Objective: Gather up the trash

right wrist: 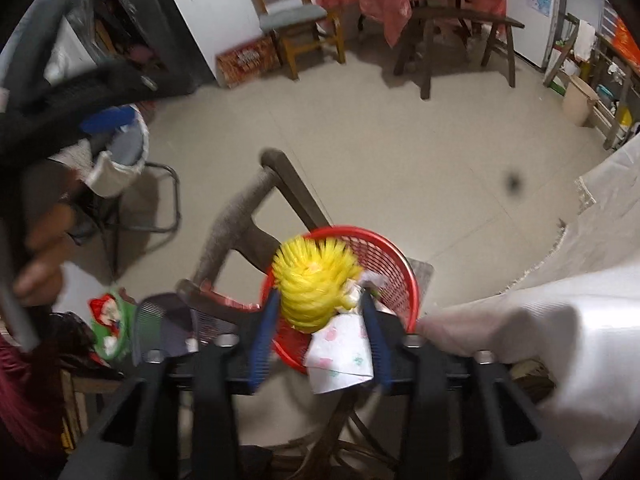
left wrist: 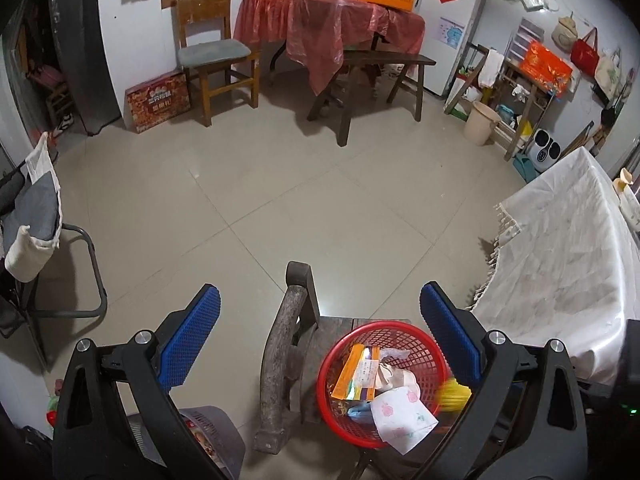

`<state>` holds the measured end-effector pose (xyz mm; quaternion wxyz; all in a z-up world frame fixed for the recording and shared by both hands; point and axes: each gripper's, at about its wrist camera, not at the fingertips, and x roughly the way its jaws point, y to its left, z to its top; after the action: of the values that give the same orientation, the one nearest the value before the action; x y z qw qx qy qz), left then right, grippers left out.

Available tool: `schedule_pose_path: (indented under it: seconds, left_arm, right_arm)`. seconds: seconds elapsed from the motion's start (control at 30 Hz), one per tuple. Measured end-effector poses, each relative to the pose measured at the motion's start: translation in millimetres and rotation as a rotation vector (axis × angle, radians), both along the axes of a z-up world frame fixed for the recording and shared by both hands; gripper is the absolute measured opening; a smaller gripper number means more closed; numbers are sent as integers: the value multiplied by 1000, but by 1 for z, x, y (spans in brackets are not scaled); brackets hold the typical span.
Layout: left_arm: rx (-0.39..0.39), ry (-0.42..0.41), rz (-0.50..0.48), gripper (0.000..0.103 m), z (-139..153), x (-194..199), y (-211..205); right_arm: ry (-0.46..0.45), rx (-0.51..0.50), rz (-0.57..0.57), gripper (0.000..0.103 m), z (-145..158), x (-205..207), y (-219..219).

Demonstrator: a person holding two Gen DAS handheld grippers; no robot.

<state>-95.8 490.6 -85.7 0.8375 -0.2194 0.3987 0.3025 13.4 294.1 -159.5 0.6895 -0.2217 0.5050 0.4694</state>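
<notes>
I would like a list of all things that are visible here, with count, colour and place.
basket: one, red, on the stool, holds paper trash
yellow item: one, between right gripper fingers, above basket
stool: one, grey-brown wood, under basket
table: one, red cover, far wall
chair: one, wood, grey seat, left of table
bench: one, dark, before table
white cloth: one, right side
left gripper: open, blue pads
right gripper: blue pads, around yellow item
</notes>
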Motion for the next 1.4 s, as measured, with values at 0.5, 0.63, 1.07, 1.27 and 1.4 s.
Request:
schedule_pose_path:
  seconds: [0.5, 0.63, 1.07, 1.27, 1.4]
  left_arm:
    - [49, 23, -44, 96, 25, 26, -47]
    - [91, 48, -24, 96, 32, 29, -67]
    - [136, 247, 88, 96, -45, 10, -105]
    - [138, 270, 35, 96, -81, 16, -114]
    - [81, 283, 29, 96, -98, 18, -107]
  right_arm:
    - [-78, 134, -23, 65, 40, 9, -65]
    - [-97, 147, 36, 75, 42, 3, -75]
    - [-177, -49, 108, 86, -18, 2, -84]
    - [-265, -140, 100, 86, -41, 6, -77]
    - [-280, -167, 103, 86, -54, 8, -67]
